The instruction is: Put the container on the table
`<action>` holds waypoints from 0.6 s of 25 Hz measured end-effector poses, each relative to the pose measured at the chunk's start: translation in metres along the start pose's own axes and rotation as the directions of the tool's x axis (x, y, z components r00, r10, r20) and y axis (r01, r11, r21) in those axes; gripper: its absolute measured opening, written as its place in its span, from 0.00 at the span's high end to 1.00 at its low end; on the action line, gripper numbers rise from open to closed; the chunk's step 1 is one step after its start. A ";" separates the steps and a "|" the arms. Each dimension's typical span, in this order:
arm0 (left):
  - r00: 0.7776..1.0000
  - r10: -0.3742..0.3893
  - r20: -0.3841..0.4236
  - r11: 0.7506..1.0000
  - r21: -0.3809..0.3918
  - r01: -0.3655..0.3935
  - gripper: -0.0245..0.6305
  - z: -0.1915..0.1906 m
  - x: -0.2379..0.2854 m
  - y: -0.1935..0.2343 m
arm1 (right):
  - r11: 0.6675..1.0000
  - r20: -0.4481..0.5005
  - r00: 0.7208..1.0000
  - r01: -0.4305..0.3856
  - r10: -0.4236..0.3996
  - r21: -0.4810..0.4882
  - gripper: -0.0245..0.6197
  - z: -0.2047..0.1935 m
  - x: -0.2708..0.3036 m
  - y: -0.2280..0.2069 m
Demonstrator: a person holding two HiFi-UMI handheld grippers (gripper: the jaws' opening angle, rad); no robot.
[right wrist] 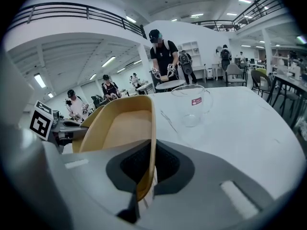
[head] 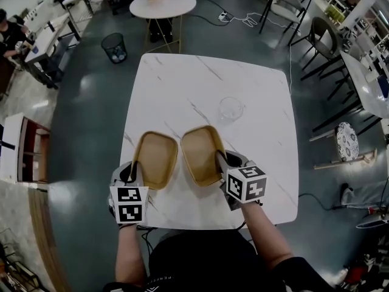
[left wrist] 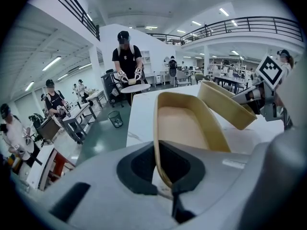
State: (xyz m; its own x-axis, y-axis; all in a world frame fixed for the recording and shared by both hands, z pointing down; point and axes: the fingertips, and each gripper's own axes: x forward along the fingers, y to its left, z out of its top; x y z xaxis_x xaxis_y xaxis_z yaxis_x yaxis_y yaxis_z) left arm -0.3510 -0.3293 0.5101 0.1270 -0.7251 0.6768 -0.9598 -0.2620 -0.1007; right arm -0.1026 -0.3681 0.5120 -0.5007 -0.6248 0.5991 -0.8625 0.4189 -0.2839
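Waste bin: a dark mesh waste bin [head: 113, 47] stands on the floor off the far left corner of the tabletop.

Tabletop: a white, marble-veined square tabletop [head: 138, 102]. Most of it is bare, and everything on or over it sits in the near half.

Left gripper: the left gripper [head: 135, 175] is at the near edge, left of centre. Its jaws are closed tight on the near rim of the left container [left wrist: 165, 178].

Left container: the left container [head: 156, 158] is a shallow tan tray with rounded corners, over the near-left part of the tabletop. It is tilted, with its open side showing [left wrist: 184, 128]. Whether its far end touches the surface is hard to judge from these angles.

Round table: a small white round table [head: 163, 5] stands beyond the far edge, with a person in black behind it [left wrist: 125, 56].

Right container: the right container [head: 202, 154] is a matching tan tray just beside the first, leaning away from it, near the middle of the near edge [right wrist: 122, 128].

Right gripper: the right gripper [head: 222, 163] has its jaws pinched together on the near rim of the right container [right wrist: 144, 178].

Glass: a clear glass cup [head: 231, 109] with a small red mark [right wrist: 192, 104] stands upright toward the right edge, beyond the right container and apart from it.
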 end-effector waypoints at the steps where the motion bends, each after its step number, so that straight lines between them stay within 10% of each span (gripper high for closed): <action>1: 1.000 -0.001 -0.006 1.000 0.000 0.001 0.96 -0.001 0.003 0.001 | 1.000 -0.003 1.000 0.001 -0.001 0.004 0.96 -0.001 0.004 -0.002; 15: 0.997 -0.009 -0.078 1.000 0.014 0.010 0.96 0.003 0.037 0.013 | 0.998 -0.052 0.997 0.053 -0.051 0.032 0.96 -0.006 0.041 -0.030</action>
State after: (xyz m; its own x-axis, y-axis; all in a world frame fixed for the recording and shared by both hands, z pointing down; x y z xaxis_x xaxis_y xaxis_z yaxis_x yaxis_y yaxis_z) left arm -0.3579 -0.3617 0.5321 0.1158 -0.6707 0.7326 -0.9550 -0.2781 -0.1036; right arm -0.0967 -0.4022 0.5491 -0.4513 -0.6101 0.6512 -0.8897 0.3643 -0.2753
